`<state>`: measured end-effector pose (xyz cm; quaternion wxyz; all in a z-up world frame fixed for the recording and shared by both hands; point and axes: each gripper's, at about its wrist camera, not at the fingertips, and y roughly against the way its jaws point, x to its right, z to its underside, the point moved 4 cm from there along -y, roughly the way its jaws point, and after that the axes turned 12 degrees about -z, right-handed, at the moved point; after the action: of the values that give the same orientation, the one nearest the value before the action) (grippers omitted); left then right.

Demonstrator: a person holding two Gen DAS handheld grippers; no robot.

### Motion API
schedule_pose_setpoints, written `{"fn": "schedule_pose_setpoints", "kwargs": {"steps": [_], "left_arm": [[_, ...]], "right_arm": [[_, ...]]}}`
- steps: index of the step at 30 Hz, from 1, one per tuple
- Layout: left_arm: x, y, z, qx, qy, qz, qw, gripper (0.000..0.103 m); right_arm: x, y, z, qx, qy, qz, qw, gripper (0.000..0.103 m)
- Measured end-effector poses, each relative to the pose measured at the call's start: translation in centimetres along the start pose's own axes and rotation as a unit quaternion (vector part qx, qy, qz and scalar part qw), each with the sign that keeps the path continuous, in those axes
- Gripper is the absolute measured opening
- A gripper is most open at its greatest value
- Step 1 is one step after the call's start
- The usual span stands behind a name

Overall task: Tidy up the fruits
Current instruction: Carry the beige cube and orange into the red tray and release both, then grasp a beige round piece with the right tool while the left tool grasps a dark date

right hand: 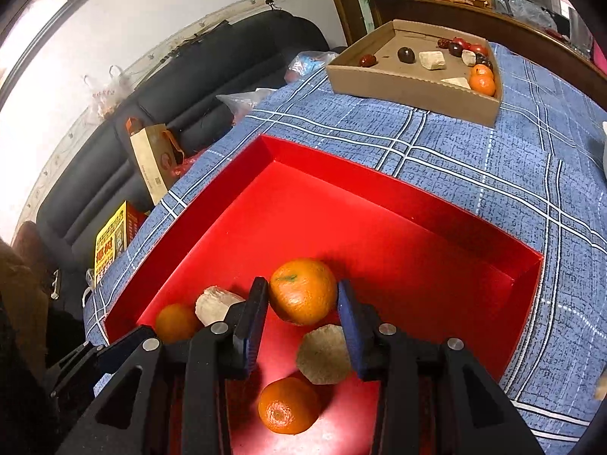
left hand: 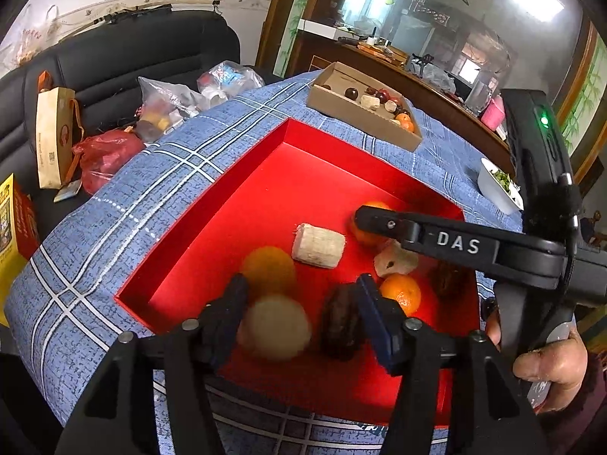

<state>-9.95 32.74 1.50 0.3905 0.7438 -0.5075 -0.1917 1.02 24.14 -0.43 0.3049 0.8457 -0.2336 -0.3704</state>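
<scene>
My left gripper (left hand: 299, 295) hangs low over the near end of the red tray (left hand: 212, 193), its fingers (left hand: 373, 314) parted. A pale, blurred round fruit (left hand: 275, 328) sits in the gap by the left finger, and I cannot tell whether that finger touches it. A dark date (left hand: 339, 322) lies just inside the right finger.

My right gripper (right hand: 301, 295) has its fingers (right hand: 255, 305) closed on a large orange (right hand: 303, 290) resting on the tray floor. Beneath them lie a pale chunk (right hand: 323, 354) and a smaller orange (right hand: 288, 404). Another orange (right hand: 175, 322) and a white piece (right hand: 214, 303) sit to the left.

Farther back on the blue checked surface (right hand: 455, 159) stands a cardboard tray (right hand: 398, 87) with more fruit.
</scene>
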Motion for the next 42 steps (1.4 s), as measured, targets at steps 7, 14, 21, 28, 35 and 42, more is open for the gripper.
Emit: {"fn": "schedule_pose_setpoints", "kwargs": {"steps": [7,14,21,28,35,42], "left_arm": [[-1.1,1.6,-0.6,0.013,0.029,0.000,0.9995,0.063],[-1.2,4.2,-1.5,0.042,0.039,-0.002,0.9983,0.068],[2.9,5.2,-0.4,0.040,-0.011,0.023,0.9989,0.070],[9.2,4.9,0.9,0.023,-0.068,0.063,0.9954,0.069],[15.7,4.6,4.3,-0.005,-0.152,0.101,0.9832,0.069],[18.0,4.4,5.8,-0.004,-0.191,0.104,0.9760,0.064]], "right_arm": [[-0.4,2.4,-0.3,0.028,-0.001,-0.015,1.000,0.042],[0.0,8.4,1.0,0.078,-0.009,-0.026,0.997,0.042],[4.3,17.6,5.5,0.145,-0.034,0.010,0.989,0.048],[11.0,23.8,10.5,0.169,-0.078,0.095,0.978,0.047],[16.0,24.3,11.9,0.179,-0.149,0.075,0.970,0.047],[17.2,19.6,10.1,0.136,-0.133,0.136,0.972,0.047]]}}
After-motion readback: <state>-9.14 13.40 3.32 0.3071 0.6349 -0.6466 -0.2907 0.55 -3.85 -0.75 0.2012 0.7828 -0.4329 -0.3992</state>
